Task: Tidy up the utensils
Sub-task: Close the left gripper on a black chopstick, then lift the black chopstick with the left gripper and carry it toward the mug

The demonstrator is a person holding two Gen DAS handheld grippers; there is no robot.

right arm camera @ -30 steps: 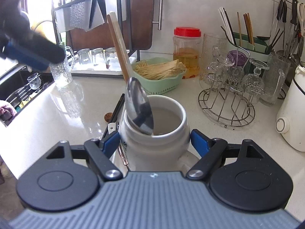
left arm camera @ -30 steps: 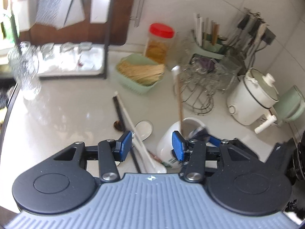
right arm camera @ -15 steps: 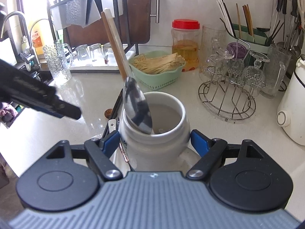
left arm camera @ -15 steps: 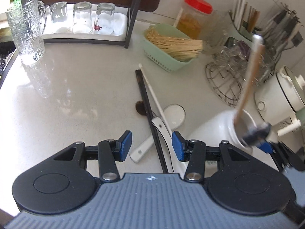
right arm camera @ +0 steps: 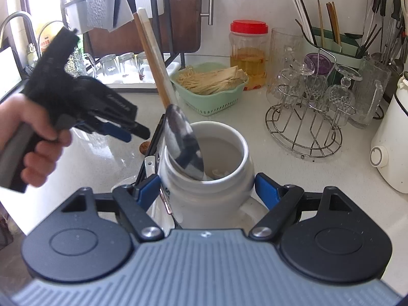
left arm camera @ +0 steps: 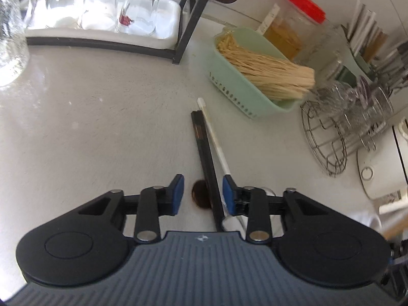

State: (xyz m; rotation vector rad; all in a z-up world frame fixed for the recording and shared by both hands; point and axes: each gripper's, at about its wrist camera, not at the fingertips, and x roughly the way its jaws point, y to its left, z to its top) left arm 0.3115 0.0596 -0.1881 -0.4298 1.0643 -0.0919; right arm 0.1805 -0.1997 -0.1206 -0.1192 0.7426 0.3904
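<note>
Left gripper (left arm camera: 203, 191): jaws closing, pads not yet pressing anything. Between them lie the black chopsticks (left arm camera: 204, 148) and, hard against the right pad, the white spoon handle (left arm camera: 215, 140). A brown spoon bowl (left arm camera: 200, 197) sits under the chopsticks, just left of them.

Judgement: the step in hand is picking the next utensil off the counter (left arm camera: 102, 132) for the crock. Both sticks and the white handle sit in the gap, so closing here probably grabs a mixed bundle. Better to shift the left gripper slightly away from the crock so the right pad clears the white handle, then close on the chopsticks alone. Keep the pads square to the sticks; they are thin and can roll or scissor apart. Get the fingertips low to the counter before closing fully.

Right gripper (right arm camera: 207, 188): jaws clamped on the white crock (right arm camera: 206, 183), steadying it. Inside the crock stands a metal spoon with a wooden handle (right arm camera: 183, 140), leaning toward the far left rim, a white handle alongside it. Something pale lies at the bottom; can't tell what.

The chopsticks run from just left of the crock out toward the green basket (left arm camera: 244, 97). The glass rack (right arm camera: 306, 127) stands right of the crock, clear of the work.

Insert the next utensil on the crock's open right side to avoid knocking the leaning spoon.
</note>
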